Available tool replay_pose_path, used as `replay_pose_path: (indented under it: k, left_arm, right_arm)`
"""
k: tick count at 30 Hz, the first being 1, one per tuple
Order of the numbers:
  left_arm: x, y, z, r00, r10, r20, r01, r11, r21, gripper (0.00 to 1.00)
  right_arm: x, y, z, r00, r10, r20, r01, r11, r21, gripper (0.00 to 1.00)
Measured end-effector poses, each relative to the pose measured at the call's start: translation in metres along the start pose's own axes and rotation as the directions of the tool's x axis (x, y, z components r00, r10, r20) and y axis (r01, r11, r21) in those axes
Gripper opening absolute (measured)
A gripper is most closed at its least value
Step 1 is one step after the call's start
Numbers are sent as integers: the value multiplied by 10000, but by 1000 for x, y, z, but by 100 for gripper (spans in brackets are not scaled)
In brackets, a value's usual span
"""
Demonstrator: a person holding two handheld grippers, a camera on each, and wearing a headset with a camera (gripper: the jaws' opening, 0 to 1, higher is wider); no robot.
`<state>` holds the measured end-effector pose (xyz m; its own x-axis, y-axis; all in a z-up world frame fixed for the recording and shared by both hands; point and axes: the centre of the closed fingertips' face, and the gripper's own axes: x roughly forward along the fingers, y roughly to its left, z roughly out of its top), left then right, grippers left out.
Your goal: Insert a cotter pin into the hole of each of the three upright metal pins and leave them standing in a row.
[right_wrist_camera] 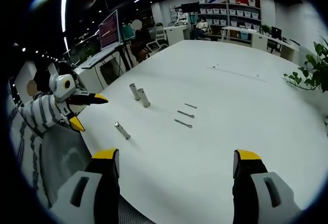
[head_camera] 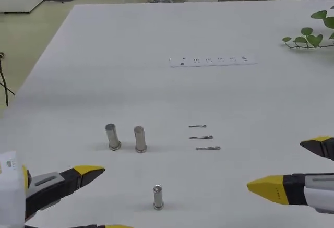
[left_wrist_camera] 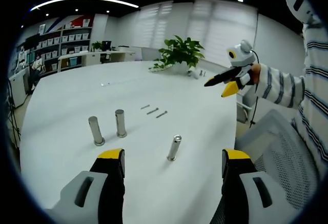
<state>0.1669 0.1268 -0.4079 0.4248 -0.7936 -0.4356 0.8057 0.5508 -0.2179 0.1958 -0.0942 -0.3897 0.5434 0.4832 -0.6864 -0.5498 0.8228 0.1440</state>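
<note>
Yellow-tipped left claw [left_wrist_camera: 172, 156] and right claw [right_wrist_camera: 177, 155] both gape wide, gripping nothing, seemingly clear of the counter [head_camera: 209, 92]; three metal pins [head_camera: 140, 139] stand upright, cotter pins [head_camera: 201, 137] lying nearby.

Head view: from above the near edge, facing forward and down over the table [head_camera: 156, 45], fairly near. Left gripper view: low from the left, facing the right gripper [left_wrist_camera: 214, 89]. Right gripper view: opposite side, facing the left gripper [right_wrist_camera: 95, 115]. Shared by all three: metal pins [head_camera: 139, 139], cotter pins [head_camera: 201, 137].
</note>
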Motion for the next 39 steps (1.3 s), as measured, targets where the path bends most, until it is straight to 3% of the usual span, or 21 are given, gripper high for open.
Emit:
replay_pose_path:
  k: [7, 13, 15, 24, 29, 35, 39]
  left_arm:
    - [-4, 5, -1, 9993, 345, 115, -344, 9994, -106, 99]
    - [-7, 2, -4, 9995, 301, 76, -300, 9995, -91, 99]
    - [-7, 0, -5, 9997, 260, 11, -260, 9997, -33, 99]
    - [-4, -7, -5, 9994, 341, 78, -341, 9994, -36, 99]
    - [-4, -14, -4, 9994, 240, 244, -235, 9995, -199, 99]
    - [-4, -21, -12, 9999, 106, -33, -107, 9998, -158, 99]
    - [-5, -24, -8, 9998, 34, 177, -31, 9998, -201, 99]
  right_arm:
    - [4, 2, 3, 9988, 216, -442, -242, 9979, -594, 90]
    - [4, -1, 9, 9986, 174, -506, -223, 9949, -979, 88]
    - [3, -6, 15, 9995, -52, -319, 14, 9929, -1193, 85]
    - [0, -24, 39, 9988, -288, -390, 214, 9839, -1776, 83]
    - [2, -31, 60, 9986, -348, -404, 238, 9687, -2469, 80]
    - [12, -36, 77, 9982, -238, -556, 59, 9535, -3013, 75]
    - [19, -37, 86, 9977, -156, -657, -63, 9472, -3207, 71]
